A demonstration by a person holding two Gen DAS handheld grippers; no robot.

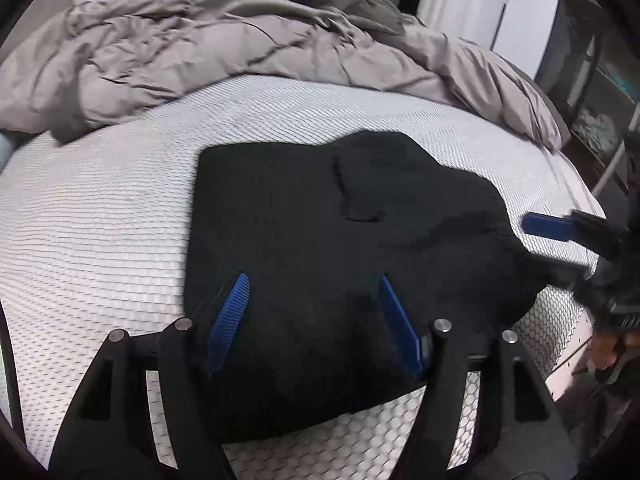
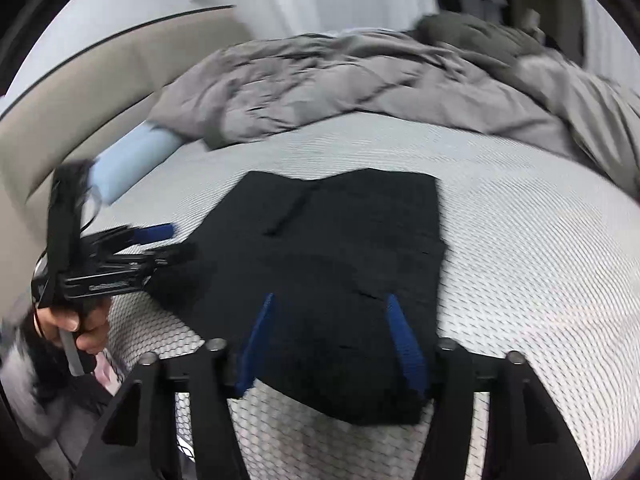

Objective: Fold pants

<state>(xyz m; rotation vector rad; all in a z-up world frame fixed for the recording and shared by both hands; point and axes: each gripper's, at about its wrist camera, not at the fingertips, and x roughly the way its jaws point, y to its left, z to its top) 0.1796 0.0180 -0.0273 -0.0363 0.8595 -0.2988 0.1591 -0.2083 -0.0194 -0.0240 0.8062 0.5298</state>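
Near the bed's front edge, the left claw (image 1: pixel 314 312) and right claw (image 2: pixel 332 332) both hover released over the folded black fabric pants (image 1: pixel 340 240), which lie flat on the white quilted mattress (image 1: pixel 100 220); a crumpled grey duvet (image 1: pixel 200 48) lies at the far edge.

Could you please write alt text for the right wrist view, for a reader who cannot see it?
Black pants, folded into a compact stack, lie on a bare white mattress beneath the open right gripper. A hand holds the left gripper at the pants' left edge; a rumpled grey comforter lies behind.
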